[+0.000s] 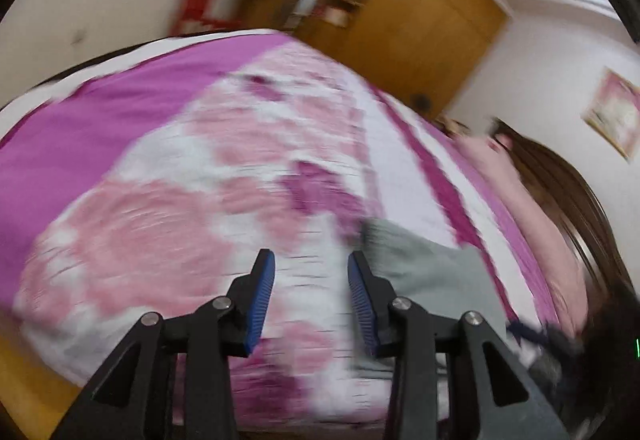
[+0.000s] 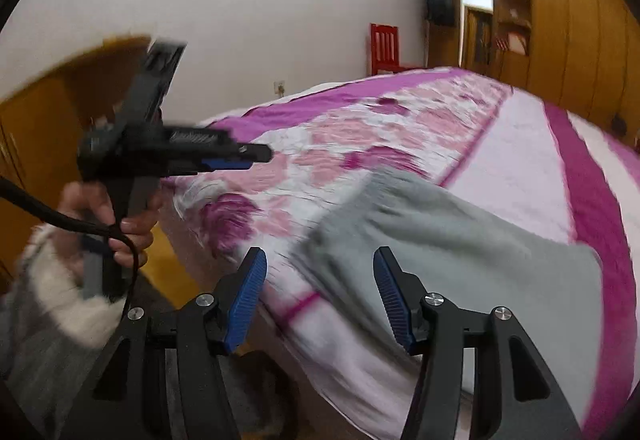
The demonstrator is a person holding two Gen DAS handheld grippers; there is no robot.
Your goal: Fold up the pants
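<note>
— Both jaws are standing wide apart, aren't they?

— Yes. We are holding our left gripper (image 1: pixel 311 274) spread open, with nothing between its blue ribbed pads (image 1: pixel 262 300). We are holding our right gripper (image 2: pixel 320 282) spread open too, and it is gripping nothing.

— Where are the soft grey pants (image 2: pixel 452 240) lying?

— They are lying on the bed with the pink, purple and white flowered cover (image 2: pixel 360 136), near its close edge. In the right view they are sitting just past the right gripper's far finger. In the left view a grey piece (image 1: pixel 424 260) is showing just beside the right-hand finger.

— What are we seeing on the left side of the right view?

— Our left hand (image 2: pixel 120 220) is holding the other black gripper up beside the bed, well apart from the pants. A small red wooden chair (image 2: pixel 386 48) is standing by the white wall (image 2: pixel 240 0).

— Is everything sharp?

— No, the pictures are looking blurry.
</note>
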